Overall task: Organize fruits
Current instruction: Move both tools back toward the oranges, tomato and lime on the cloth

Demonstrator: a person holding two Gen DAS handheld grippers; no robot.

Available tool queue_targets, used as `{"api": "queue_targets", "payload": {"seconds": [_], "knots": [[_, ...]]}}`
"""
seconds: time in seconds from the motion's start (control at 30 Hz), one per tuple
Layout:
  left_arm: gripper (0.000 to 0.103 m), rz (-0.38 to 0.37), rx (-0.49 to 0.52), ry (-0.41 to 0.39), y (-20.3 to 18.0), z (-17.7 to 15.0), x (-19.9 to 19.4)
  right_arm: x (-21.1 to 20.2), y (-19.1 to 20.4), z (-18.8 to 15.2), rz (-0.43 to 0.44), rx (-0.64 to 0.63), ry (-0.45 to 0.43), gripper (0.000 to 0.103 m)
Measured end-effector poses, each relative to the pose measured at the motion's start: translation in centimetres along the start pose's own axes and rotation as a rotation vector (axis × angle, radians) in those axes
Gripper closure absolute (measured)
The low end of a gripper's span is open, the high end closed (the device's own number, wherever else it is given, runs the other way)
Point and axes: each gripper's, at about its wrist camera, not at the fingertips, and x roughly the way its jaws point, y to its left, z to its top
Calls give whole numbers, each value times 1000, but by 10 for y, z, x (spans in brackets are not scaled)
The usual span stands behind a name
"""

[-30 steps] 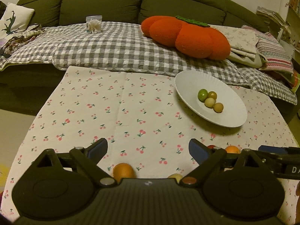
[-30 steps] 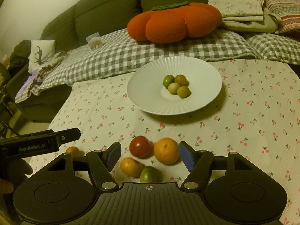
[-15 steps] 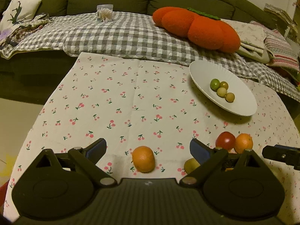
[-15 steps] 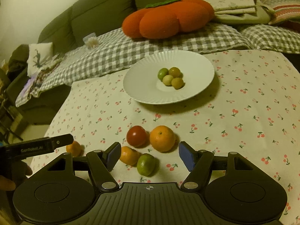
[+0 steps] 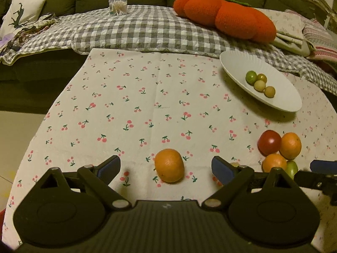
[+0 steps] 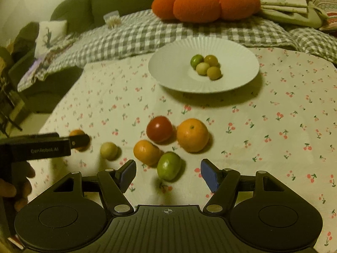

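— Where's your orange (image 5: 169, 165)?
— Dead ahead between your left gripper's (image 5: 166, 165) wide-open, empty jaws, alone on the bench.
— And the right gripper (image 6: 167, 171)?
— Also spread and empty; the green fruit (image 6: 169, 165) lies just ahead. The plate (image 6: 238, 84) sits well beyond.
— Anything unclear?
— The right view is blurred, and your left gripper half hides the orange there.

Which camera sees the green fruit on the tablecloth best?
The right wrist view: the green fruit lies whole and close, just ahead of the open right gripper. In the left wrist view only a sliver of it peeks out beside the oranges, behind the gripper's body.
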Motion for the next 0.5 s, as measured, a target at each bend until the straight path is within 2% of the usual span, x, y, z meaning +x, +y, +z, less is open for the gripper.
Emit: {"api": "queue_targets", "payload": {"seconds": [0.07, 0.23, 0.3, 0.37, 0.43, 0.5], "knots": [[17, 7, 4, 4, 0, -1, 2, 4, 2, -2, -2, -17, 11, 35], [20, 9, 7, 10, -1, -3, 6, 9, 9, -6, -6, -61, 21, 36], [26, 13, 10, 13, -1, -3, 7, 9, 12, -7, -3, -78, 20, 41], [41, 8, 10, 21, -1, -4, 10, 12, 13, -8, -5, -95, 23, 44], [52, 3, 9, 34, -1, -5, 13, 15, 14, -8, -12, -105, 29, 49], [56, 12, 14, 26, -1, -6, 13, 18, 14, -8, -14, -110, 32, 55]]}}
